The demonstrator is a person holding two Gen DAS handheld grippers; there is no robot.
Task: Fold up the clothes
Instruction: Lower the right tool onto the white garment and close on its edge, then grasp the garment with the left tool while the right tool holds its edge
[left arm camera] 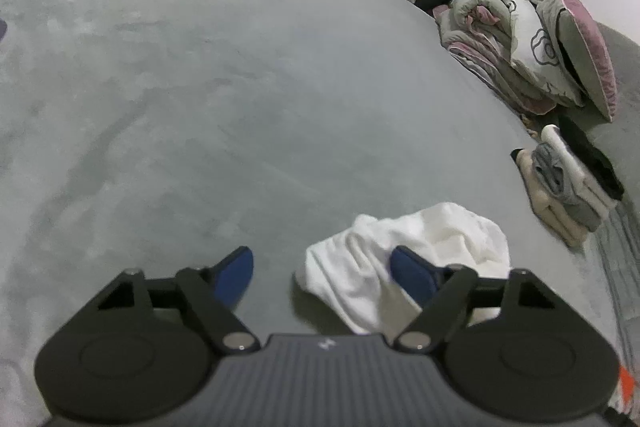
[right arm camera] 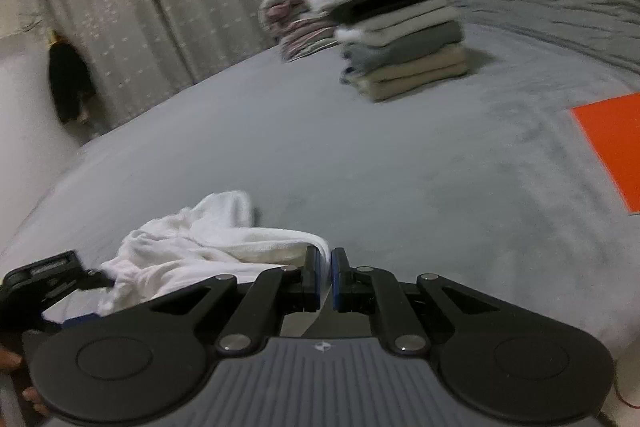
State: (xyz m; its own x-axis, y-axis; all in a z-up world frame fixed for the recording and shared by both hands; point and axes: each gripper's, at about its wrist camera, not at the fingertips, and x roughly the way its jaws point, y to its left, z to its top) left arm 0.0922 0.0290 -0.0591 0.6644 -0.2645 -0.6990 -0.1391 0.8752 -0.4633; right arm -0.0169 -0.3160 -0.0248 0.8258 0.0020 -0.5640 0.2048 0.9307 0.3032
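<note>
Right gripper point(right arm camera: 325, 277): pinching one edge of the white garment between its blue pads, jaws almost pressed together on the cloth.
Left gripper point(left arm camera: 322, 277): standing spread, blue fingers point(left arm camera: 236, 275) apart; right finger lying over the white cloth, left finger over bare cover; no pressing on the cloth to be seen.
White garment point(left arm camera: 404, 259): lying crumpled on the grey bed cover, low in both views; in the right wrist view point(right arm camera: 192, 247) stretching from the pinched edge toward the left, one end sticking up.
Left gripper in the right wrist view point(right arm camera: 48, 279): showing only partly at the left edge, just beside the crumpled cloth.
Bed cover point(left arm camera: 200, 107): grey, soft, spreading wide under everything.
Stack of folded clothes point(right arm camera: 404, 47): sitting farther back on the cover, well apart from the white garment; beige, grey, white and black layers.
Pile of bedding and pillows point(left arm camera: 532, 39): resting behind the stack, pink pillow among them.
Orange sheet point(right arm camera: 612, 155): lying flat on the cover at the right edge.
Curtain point(right arm camera: 140, 7): hanging behind the bed, pale with small stars.
</note>
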